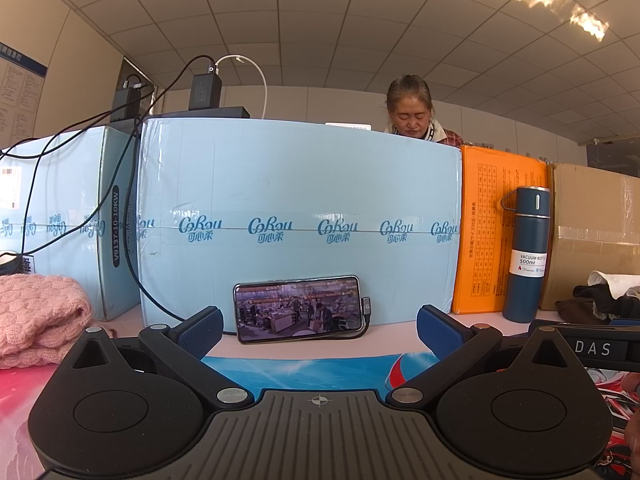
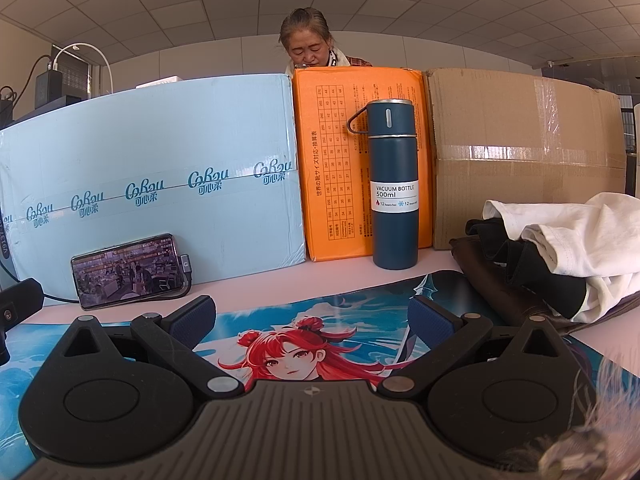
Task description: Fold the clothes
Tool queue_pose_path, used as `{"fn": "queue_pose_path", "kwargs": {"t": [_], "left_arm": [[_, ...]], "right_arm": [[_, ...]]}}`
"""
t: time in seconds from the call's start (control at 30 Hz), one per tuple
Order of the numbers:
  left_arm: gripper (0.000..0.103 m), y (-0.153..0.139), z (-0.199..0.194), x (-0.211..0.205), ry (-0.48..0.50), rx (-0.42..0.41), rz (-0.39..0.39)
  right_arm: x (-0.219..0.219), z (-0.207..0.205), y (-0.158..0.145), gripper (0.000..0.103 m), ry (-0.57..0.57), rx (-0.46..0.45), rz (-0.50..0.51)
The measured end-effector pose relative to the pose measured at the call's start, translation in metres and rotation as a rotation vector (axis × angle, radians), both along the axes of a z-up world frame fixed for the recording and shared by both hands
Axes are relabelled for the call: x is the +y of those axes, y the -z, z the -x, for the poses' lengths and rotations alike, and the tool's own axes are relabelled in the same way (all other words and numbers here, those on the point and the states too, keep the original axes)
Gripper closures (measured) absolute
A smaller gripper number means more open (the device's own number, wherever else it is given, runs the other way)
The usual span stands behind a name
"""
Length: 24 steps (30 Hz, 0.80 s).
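Observation:
A pink knitted garment [image 1: 38, 316] lies folded at the left edge of the table in the left wrist view. A pile of white, black and brown clothes [image 2: 556, 256] sits at the right of the table, also seen small as the clothes pile [image 1: 604, 298]. My left gripper [image 1: 320, 330] is open low over the printed mat [image 1: 304, 370], with nothing between its blue pads. My right gripper [image 2: 312, 320] is open too, above the mat [image 2: 296, 344] with the red-haired figure, left of the pile and empty.
A row of boxes walls the back of the table: light blue [image 1: 296, 216], orange [image 2: 360, 160], brown cardboard [image 2: 524, 152]. A dark blue vacuum bottle [image 2: 394, 184] and a propped phone [image 1: 298, 308] on a cable stand before them. A person [image 2: 306, 46] is behind the boxes.

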<state>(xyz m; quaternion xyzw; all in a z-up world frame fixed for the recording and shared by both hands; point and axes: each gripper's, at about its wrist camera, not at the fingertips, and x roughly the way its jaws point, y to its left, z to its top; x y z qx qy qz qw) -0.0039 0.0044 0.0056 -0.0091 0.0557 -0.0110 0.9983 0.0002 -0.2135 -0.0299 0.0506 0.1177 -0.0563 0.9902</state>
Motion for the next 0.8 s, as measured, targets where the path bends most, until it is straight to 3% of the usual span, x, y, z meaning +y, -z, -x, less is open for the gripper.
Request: {"fn": "queue_pose_path", "kwargs": {"t": [0.3,0.47,0.7,0.8], "left_arm": [[0.000,0.000,-0.001,-0.001,-0.014,0.002,-0.016],[0.000,0.000,-0.001,-0.001,0.031,0.006,-0.012],[0.000,0.001,-0.004,0.013,0.081,0.017,0.093],[0.000,0.001,-0.002,0.013,0.093,0.002,0.100]], "right_arm": [[-0.002,0.001,0.000,0.000,-0.002,-0.007,-0.017],[-0.003,-0.002,0.001,0.000,-0.065,0.010,-0.038],[-0.024,-0.013,0.008,0.000,-0.100,0.081,-0.221],[-0.029,-0.013,0.011,0.000,-0.091,0.086,-0.280]]}}
